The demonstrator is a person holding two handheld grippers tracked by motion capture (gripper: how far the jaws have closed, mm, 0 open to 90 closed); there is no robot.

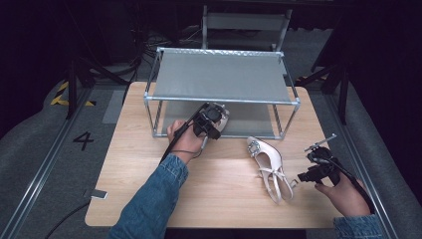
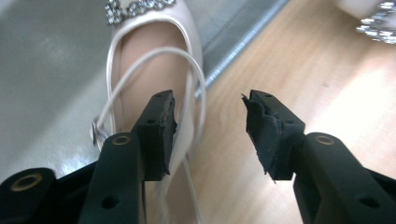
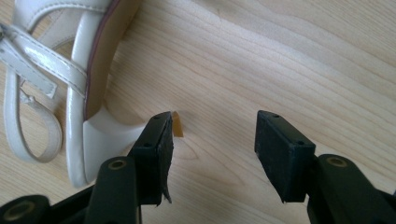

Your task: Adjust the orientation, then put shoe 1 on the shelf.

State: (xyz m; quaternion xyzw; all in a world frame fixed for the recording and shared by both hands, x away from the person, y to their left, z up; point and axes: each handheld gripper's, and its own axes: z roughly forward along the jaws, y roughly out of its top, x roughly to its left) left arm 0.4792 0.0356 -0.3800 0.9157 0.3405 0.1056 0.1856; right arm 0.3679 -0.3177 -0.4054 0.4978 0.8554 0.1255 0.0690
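step: shelving shoes | left gripper (image 1: 219, 118): spread, nothing pinched, first shoe (image 2: 154, 70) lies on rack's (image 1: 221, 99) lower shelf, judged just released | right gripper (image 1: 304, 175): spread, empty, beside second shoe's (image 1: 271, 167) heel on tabletop (image 1: 149, 174), placed for pickup

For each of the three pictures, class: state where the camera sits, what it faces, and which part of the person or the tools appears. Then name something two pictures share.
High view: above the person's side, facing forward and down on the table and grey rack; both forearms and both tools show.
Left gripper view: rides the left hand-held gripper, jaws apart, facing a pale shoe on the rack's lower shelf.
Right gripper view: rides the right hand-held gripper, jaws apart, facing a second shoe on the wood.
Shared: the second shoe also shows in the high view.
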